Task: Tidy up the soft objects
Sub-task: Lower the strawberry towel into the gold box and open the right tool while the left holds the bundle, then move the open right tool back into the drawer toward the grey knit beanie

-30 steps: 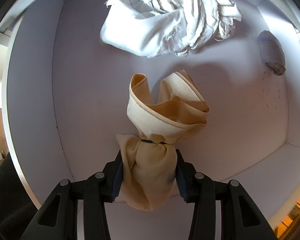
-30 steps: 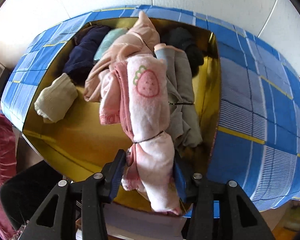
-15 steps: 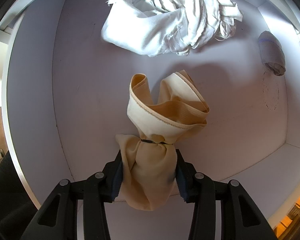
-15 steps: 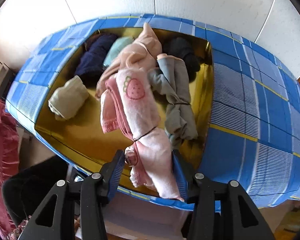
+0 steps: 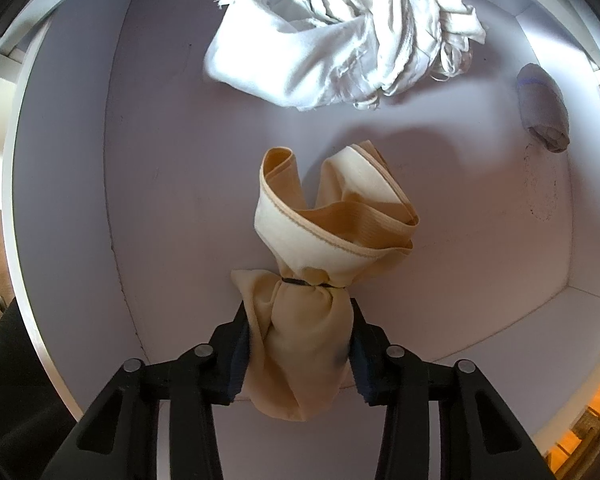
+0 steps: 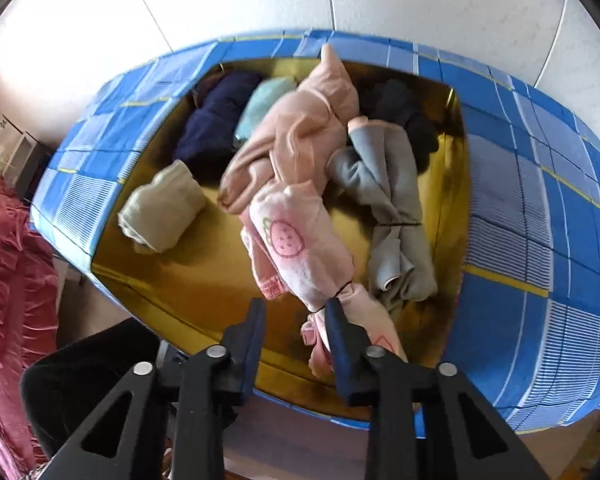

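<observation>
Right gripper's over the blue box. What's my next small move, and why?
Probably open the right gripper and shift it onto the pink strawberry bundle: its jaws are shut on nothing, and the bundle lies just outside one finger, in the box.

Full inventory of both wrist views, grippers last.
white bin: 1, white, left view
white cloth: 1, white, crumpled at the bin's far end
grey roll: 1, grey, bin's right side
beige bundle: 1, beige, black-banded, mid-bin
plaid box: 1, blue, gold inside, right view
rolls: navy, mint, cream, box's left half
peach garment: 1, centre
grey bundle: 1, right
black item: 1, far right corner
strawberry bundle: 1, pink, near edge
red fabric: 1, outside the box, left
left gripper: black, closing on beige bundle
right gripper: black, shut, empty
</observation>
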A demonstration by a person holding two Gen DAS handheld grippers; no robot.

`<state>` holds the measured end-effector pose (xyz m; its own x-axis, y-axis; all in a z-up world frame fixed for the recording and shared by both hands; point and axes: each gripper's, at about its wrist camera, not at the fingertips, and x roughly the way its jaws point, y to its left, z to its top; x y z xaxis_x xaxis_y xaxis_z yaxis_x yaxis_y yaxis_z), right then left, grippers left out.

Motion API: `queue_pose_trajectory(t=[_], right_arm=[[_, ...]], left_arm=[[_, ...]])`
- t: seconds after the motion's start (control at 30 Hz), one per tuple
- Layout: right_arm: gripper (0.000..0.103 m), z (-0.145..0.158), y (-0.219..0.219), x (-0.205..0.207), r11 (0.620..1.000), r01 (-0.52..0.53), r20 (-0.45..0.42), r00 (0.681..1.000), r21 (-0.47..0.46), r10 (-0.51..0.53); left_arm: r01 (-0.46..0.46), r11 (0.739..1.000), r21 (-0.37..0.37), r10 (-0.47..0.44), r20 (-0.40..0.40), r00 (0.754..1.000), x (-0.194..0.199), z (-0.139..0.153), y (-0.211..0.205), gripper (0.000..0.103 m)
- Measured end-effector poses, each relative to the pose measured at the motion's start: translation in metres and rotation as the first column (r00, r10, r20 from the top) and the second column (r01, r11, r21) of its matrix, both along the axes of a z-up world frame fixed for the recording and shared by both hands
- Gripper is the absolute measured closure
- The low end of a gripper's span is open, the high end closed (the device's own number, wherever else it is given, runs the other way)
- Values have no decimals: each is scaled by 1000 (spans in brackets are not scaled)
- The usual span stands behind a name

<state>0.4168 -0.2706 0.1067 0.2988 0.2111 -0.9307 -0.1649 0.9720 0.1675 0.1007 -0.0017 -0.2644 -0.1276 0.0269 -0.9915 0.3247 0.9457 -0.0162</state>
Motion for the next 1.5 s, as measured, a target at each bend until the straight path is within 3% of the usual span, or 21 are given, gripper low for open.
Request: queue_pose_trajectory(t=[0.13,0.27,0.47,0.63,0.77,0.9,1.0,1.13,1.33,1.5], right_arm=[[78,-6,-3,4,999,38,43,998,-28,-37],[71,2,-15,-7,994,58,86,994,90,-66],[69,21,-19,-67,987,-61,235,972,146,25],[69,6,-11,-118,982,-137,258,961,129,100],[66,-33,8,-149,980,-192,210,962,61,175],[64,-92,19,-165,982,-190,74,979,18,188],[63,-147,17,-166,992,-127,-74,989,-3,127],[63,-211,-7,-160,998,43,-208,977,-37,-49],[59,-251,-49,-144,971,223,-220,947,-84,-236],[56,-265,-74,-134,935,353,-198,915,-29,-352]], left_arm=[[0,1000,-1,0,-1,1000,1,1,1,63],[0,1000,-1,0,1,1000,1,1,1,63],[9,1000,5,-9,8,1000,2,2,1,63],[9,1000,5,-9,12,1000,-2,5,-3,63],[-5,1000,1,5,14,1000,-4,5,-1,63],[-11,1000,-4,11,15,1000,-4,6,2,63],[-4,1000,-1,4,17,1000,-6,6,2,63],[0,1000,1,0,18,1000,-7,7,2,63],[4,1000,4,-4,21,1000,-6,10,0,63],[2,1000,4,-2,21,1000,-5,12,0,63]])
